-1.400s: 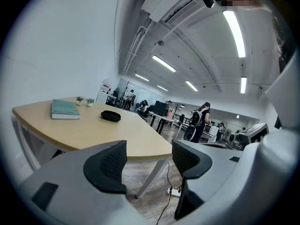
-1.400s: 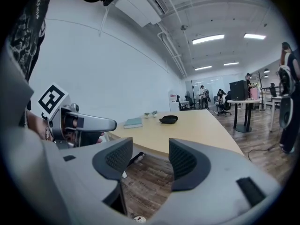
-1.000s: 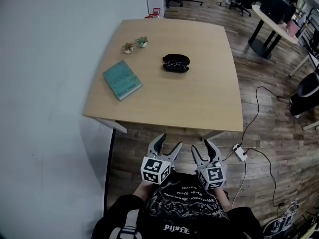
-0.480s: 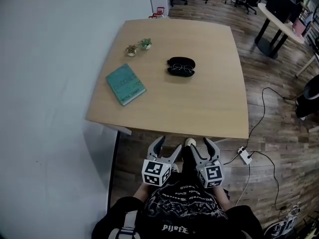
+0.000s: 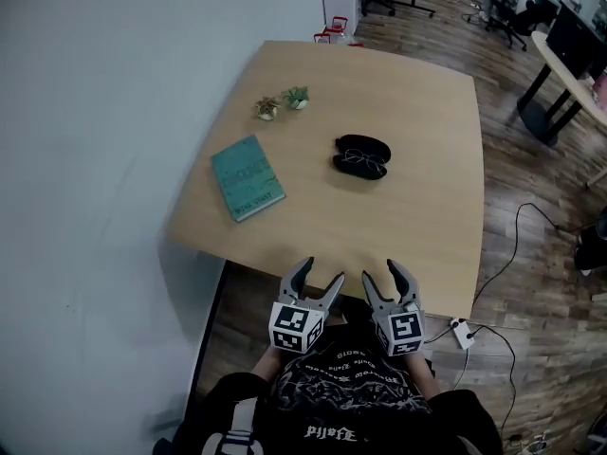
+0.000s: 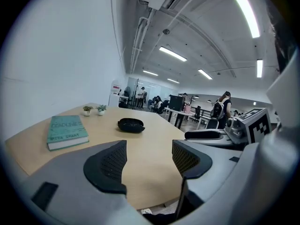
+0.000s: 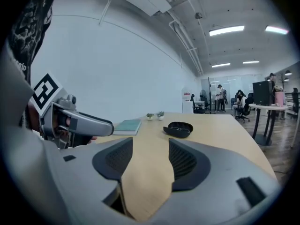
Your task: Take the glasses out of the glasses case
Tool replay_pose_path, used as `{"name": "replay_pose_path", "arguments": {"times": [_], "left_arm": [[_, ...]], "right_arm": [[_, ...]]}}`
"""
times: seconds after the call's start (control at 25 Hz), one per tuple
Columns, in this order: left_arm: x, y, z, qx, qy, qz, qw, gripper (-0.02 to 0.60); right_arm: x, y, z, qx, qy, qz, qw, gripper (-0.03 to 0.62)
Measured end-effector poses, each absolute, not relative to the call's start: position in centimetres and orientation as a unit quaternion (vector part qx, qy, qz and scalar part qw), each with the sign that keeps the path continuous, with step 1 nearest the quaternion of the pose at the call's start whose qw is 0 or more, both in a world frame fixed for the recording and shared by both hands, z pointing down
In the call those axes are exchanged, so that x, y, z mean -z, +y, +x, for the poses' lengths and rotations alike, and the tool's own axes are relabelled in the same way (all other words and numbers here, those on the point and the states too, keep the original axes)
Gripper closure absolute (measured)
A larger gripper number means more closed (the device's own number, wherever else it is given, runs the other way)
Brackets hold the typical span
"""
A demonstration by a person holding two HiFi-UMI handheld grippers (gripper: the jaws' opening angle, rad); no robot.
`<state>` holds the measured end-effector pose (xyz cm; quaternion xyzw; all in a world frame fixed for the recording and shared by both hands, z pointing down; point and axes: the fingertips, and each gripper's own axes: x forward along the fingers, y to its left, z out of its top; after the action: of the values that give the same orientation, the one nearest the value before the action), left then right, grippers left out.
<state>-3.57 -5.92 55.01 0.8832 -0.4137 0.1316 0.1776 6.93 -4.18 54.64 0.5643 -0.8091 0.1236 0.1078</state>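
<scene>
Glasses (image 5: 358, 158) are seen in the open glasses case (image 5: 365, 145) on the table (image 5: 417, 112), well apart from left gripper (image 5: 321, 270) and right gripper (image 5: 380, 271), both held spread, empty. Light, fragile frames (lenses likely slippery) are best pinched gently at the bridge.

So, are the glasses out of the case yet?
Not yet. Done: the glasses case lies open on the table. In hand: nothing. The left hand-held gripper and the right hand-held gripper are both open and empty, at the table's near edge, apart from the case. Left to do: reach over, grip the glasses lying inside, and lift them out.
</scene>
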Motion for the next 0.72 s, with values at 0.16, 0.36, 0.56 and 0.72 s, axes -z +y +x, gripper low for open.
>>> {"name": "replay_pose_path", "arguments": {"times": [0.16, 0.36, 0.56, 0.72], "left_arm": [[-54.6, -9.8, -1.1, -0.129, -0.428, 0.876, 0.181, 0.272], [-54.4, -12.9, 1.0, -0.134, -0.437, 0.871, 0.180, 0.272], [-55.0, -14.0, 2.3, -0.150, -0.441, 0.864, 0.188, 0.272], [-54.8, -15.3, 2.7, -0.147, -0.450, 0.861, 0.188, 0.272]], "right_arm": [[-55.1, -7.5, 8.1, -0.143, -0.820, 0.543, 0.111, 0.344], [-55.3, -11.1, 9.5, -0.158, -0.833, 0.518, 0.112, 0.344], [-55.3, -13.7, 10.7, -0.159, -0.836, 0.513, 0.113, 0.350], [-54.4, -15.9, 12.0, -0.151, -0.835, 0.516, 0.114, 0.352]]}}
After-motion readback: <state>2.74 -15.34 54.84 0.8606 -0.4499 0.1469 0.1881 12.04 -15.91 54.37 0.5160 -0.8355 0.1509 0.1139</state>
